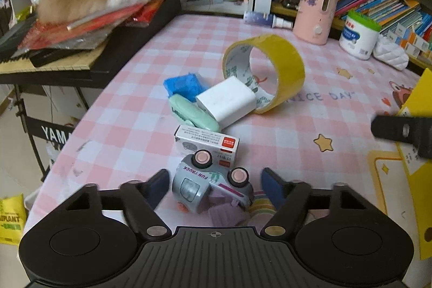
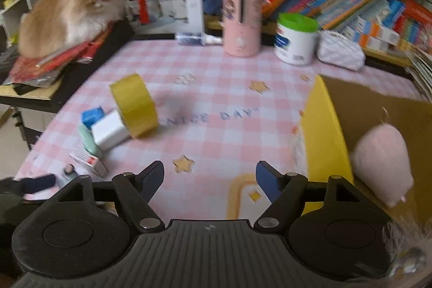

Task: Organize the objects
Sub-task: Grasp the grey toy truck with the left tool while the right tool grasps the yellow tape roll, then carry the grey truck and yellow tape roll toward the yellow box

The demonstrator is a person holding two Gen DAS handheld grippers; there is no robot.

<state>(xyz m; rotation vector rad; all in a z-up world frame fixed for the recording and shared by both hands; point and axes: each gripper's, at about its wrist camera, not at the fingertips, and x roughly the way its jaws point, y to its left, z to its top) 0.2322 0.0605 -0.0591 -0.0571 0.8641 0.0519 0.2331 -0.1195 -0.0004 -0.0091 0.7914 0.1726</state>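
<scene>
Your left hand-held gripper (image 1: pixel 213 184) stands spread around the grey toy truck (image 1: pixel 212 186), tipped on its side at lower centre, pads not touching. A small box (image 1: pixel 206 143) sits just behind it; your right hand-held gripper (image 2: pixel 210 178) is spread, empty.

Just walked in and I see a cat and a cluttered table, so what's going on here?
A person is tidying small things off a pink checked tablecloth with a handheld gripper in each hand. The left gripper straddles a grey toy truck lying on its side, pads not yet pressing it. The right gripper hangs empty beside a yellow box holding a pink plush. Yellow tape roll, white block and others remain on the table.
</scene>
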